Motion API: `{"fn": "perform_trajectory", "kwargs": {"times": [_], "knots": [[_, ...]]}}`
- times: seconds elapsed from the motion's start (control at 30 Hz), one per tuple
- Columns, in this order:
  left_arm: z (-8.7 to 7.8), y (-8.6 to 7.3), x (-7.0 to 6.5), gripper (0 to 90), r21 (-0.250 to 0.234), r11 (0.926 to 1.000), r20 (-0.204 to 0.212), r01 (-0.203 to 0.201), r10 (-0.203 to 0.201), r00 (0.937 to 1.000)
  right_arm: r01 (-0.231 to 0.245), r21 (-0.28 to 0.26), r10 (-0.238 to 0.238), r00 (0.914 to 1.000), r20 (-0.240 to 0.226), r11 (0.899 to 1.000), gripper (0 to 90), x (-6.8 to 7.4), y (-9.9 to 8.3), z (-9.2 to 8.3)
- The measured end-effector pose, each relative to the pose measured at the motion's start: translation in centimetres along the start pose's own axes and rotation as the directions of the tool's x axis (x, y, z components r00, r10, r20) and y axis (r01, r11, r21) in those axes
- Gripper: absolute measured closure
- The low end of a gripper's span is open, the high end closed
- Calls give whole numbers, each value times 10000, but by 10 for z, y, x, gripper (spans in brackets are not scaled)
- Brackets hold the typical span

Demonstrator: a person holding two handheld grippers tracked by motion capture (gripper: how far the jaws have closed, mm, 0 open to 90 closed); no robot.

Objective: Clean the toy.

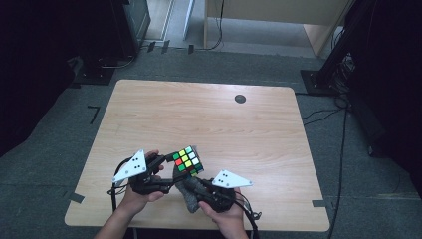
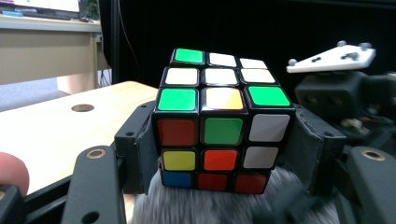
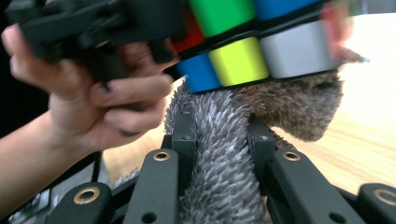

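Closest to my right gripper's camera is the grey fuzzy cloth (image 3: 219, 154), bunched into a thick fold that my right gripper (image 3: 223, 140) pinches between its two black jaws, so that tool is clamped on the cloth. The cloth's top presses up against the underside of the Rubik's cube (image 3: 243, 56), touching its blue, yellow and white bottom row. In the left gripper view the cube (image 2: 219, 123) sits squarely between the pads of my left gripper (image 2: 219, 154), which is closed tight on its two sides; the facing side shows red, green and white across the top row, and the cloth (image 2: 219, 205) fills the space just below it. From the high view, I see the cube (image 1: 187, 160) held above the near part of the table, between my two hands, with the left gripper (image 1: 166, 167) at its left and the right gripper (image 1: 191, 186) below it, the cloth (image 1: 190, 196) hanging down toward the front edge. The table (image 1: 209, 119) is pale wood with rounded corners and one dark round cable hole (image 1: 240, 98) near its far right. It stands on grey carpet (image 1: 50, 164), with dark tape marks (image 1: 92, 112) around it. Black cables (image 1: 323, 114) trail along the right, dark stands and curtains flank both sides, and a light wooden desk (image 1: 278, 15) stands at the back.
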State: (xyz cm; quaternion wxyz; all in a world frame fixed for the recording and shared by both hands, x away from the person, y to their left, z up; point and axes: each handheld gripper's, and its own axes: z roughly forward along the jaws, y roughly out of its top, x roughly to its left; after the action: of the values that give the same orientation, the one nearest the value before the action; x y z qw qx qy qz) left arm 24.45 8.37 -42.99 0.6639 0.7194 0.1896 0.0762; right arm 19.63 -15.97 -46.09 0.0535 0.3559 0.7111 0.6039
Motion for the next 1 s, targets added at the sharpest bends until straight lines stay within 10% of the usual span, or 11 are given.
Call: {"fn": "perform_trajectory", "kwargs": {"times": [0.13,0.4,0.63,0.8,1.0], "knots": [[-4,1,3,344,-41,10000,-141,-31,30,9999,257,5,-257,9995,195,9997,723,2,1,-1],[-3,0,2,344,553,9961,94,-681,677,9977,-793,-1650,1009,9867,1272,9831,722,-34,22,-44],[9,-6,-11,344,1659,9669,231,-1939,1927,9810,-1728,-2336,1716,9848,-256,9568,718,-33,34,-58],[6,-3,-12,345,1194,9775,361,-1740,1708,9846,-1945,-2355,1906,9809,-393,9522,718,-34,33,-58],[0,-2,-5,344,932,9843,274,-1499,1479,9886,-3223,-1378,3178,9466,-540,9366,716,-46,20,-44]]}}
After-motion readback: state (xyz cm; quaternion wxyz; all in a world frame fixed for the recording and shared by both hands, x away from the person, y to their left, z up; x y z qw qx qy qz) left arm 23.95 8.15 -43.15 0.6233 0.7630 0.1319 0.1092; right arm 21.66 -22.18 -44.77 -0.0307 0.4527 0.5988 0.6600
